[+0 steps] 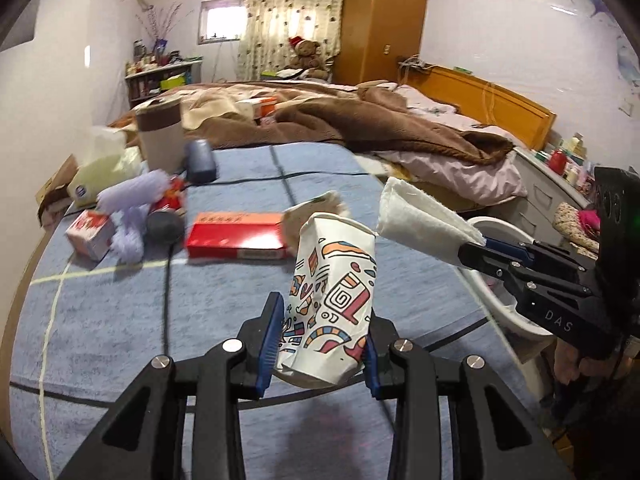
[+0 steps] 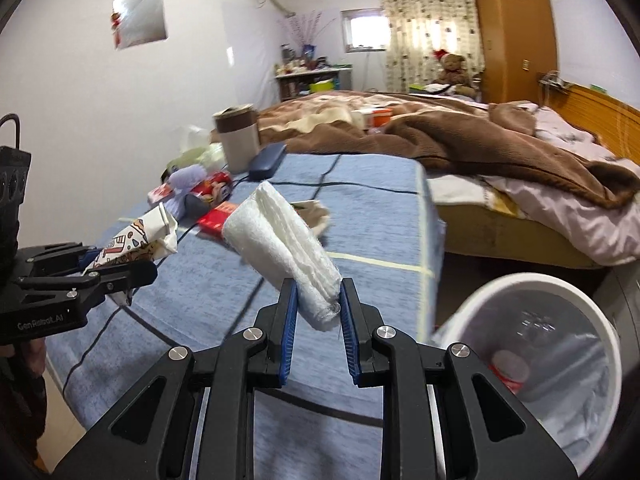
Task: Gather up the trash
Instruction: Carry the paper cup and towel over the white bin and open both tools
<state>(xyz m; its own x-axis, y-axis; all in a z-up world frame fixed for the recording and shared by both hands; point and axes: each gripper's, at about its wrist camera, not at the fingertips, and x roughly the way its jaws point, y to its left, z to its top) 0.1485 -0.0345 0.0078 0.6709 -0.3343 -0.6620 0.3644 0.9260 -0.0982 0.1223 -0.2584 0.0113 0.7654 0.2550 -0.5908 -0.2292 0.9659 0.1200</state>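
Note:
In the left wrist view my left gripper [image 1: 324,322] is shut on a crushed paper cup [image 1: 336,280] printed with colourful patterns, held above the blue tablecloth [image 1: 120,320]. My right gripper [image 2: 318,286] is shut on a folded white paper towel [image 2: 280,236], which sticks up and away from the fingers. Each view shows the other tool: the right gripper [image 1: 474,250] with the towel [image 1: 424,216] at right, the left gripper [image 2: 116,262] with the cup [image 2: 136,240] at left. A white bin [image 2: 540,340] lined with a bag stands beside the table, low at the right gripper's right.
On the table lie a red box [image 1: 236,236], brown crumpled paper [image 1: 316,208], a small red-and-white box [image 1: 90,234], a purple fluffy thing [image 1: 132,208], a tissue pack [image 1: 100,176], a tall mug [image 1: 160,136] and a dark case [image 1: 200,160]. A bed with a brown blanket [image 1: 380,128] lies behind.

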